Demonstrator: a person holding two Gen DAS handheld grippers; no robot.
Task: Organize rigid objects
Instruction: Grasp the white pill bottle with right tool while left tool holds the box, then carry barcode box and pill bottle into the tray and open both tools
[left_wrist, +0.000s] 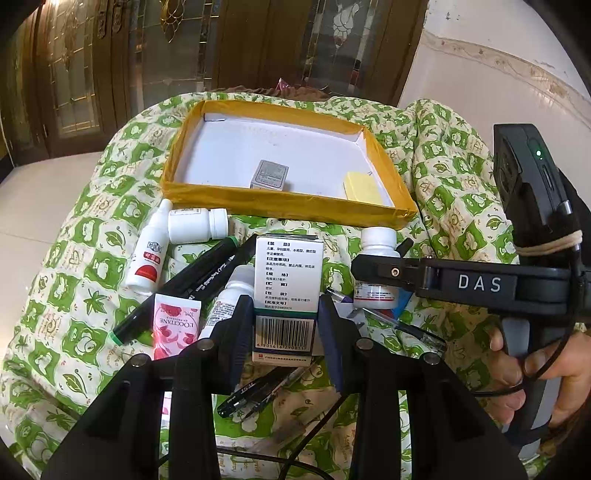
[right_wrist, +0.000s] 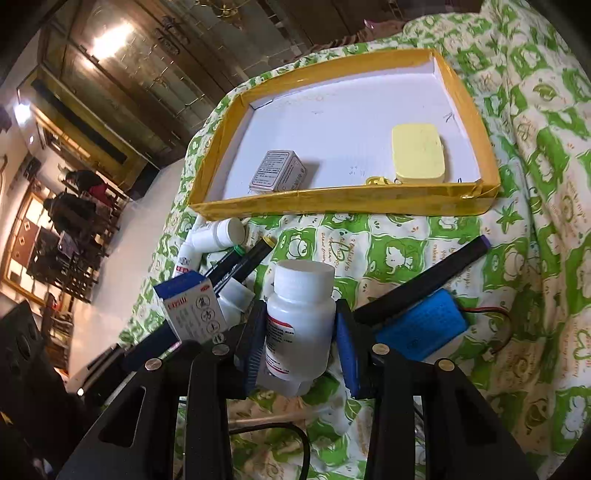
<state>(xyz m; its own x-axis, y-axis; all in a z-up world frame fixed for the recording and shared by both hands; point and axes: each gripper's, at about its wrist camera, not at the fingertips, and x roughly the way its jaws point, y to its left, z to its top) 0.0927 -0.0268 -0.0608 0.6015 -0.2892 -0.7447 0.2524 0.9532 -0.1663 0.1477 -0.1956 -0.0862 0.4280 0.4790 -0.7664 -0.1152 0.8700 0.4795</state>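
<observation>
My left gripper (left_wrist: 284, 315) is shut on a white medicine box (left_wrist: 286, 280) with a barcode, which stands upright between the pads. The same box shows its blue side (right_wrist: 192, 310) in the right wrist view. In that view, my right gripper (right_wrist: 300, 332) is shut on a white pill bottle (right_wrist: 301, 314) with a white cap. From the left wrist view this bottle (left_wrist: 377, 240) stands to the right of the box, with the right gripper (left_wrist: 375, 273) across it. Beyond both lies a shallow white tray (left_wrist: 288, 206) with a yellow taped rim. It holds a small grey box (left_wrist: 269, 174) and a yellow block (left_wrist: 364, 186).
On the green-patterned quilt (left_wrist: 81, 266) lie a red-labelled dropper bottle (left_wrist: 146, 258), a white bottle on its side (left_wrist: 197, 225), black markers (left_wrist: 177, 291), a pink sachet (left_wrist: 177, 325) and pens (left_wrist: 402, 328). A blue battery pack (right_wrist: 421, 328) and a purple-tipped marker (right_wrist: 424, 280) lie right of the bottle.
</observation>
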